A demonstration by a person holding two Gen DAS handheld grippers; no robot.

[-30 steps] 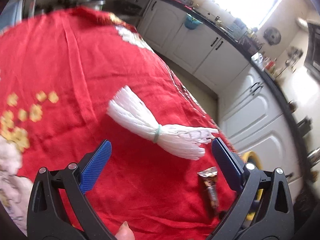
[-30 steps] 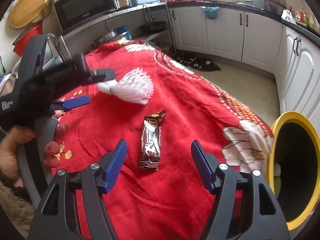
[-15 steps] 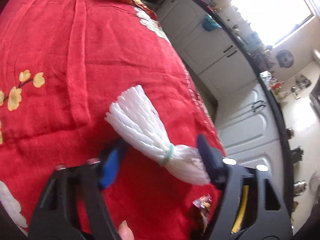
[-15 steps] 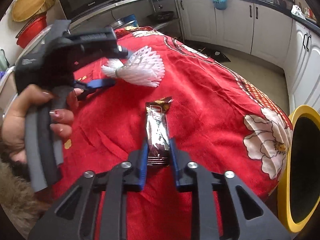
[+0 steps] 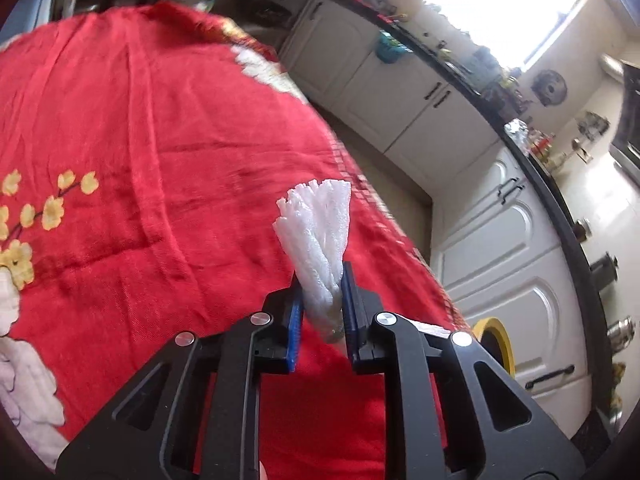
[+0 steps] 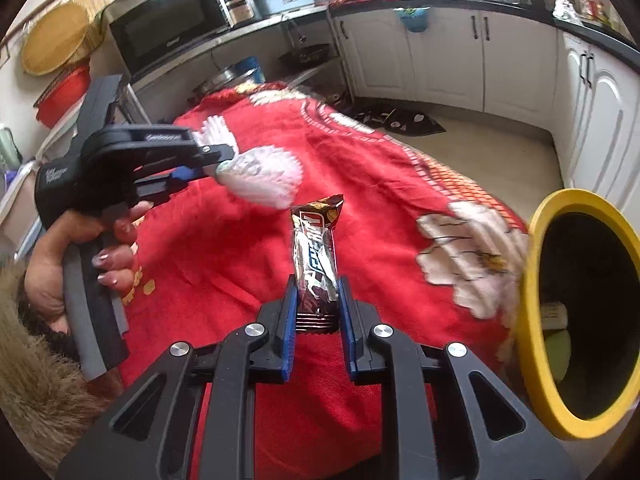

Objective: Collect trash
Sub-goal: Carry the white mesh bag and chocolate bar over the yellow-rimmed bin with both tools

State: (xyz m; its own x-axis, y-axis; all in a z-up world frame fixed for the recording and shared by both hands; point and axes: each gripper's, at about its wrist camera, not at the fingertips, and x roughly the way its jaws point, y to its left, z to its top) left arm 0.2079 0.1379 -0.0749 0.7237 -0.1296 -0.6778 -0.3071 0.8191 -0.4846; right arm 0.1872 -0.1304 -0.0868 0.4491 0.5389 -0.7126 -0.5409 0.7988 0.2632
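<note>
a red flowered cloth (image 6: pixel 224 264) covers the table and fills most of both views, with the kitchen's white cabinets (image 5: pixel 472 120) behind it. off the table's right edge stands a yellow-rimmed bin (image 6: pixel 536 272), its dark mouth turned toward the right wrist camera and a few pale bits already lying inside. the step in hand looks like the pick-up of two pieces of trash at once, both now gripped. the left gripper (image 5: pixel 320 300) has just been closing and its blue pads pinch the tied neck of a white foam net (image 5: pixel 320 240), whose frayed end fans upward; from the right wrist view the net appears clear of the cloth, held out by the person's hand (image 6: pixel 80 248). the right gripper (image 6: pixel 318 300) has also just been closing and now clamps the lower end of a dark snack wrapper (image 6: pixel 316 248), which stands up from between the pads. next, i judge, each piece must be carried over the yellow rim and released inside, the right one first since it is nearer.
</note>
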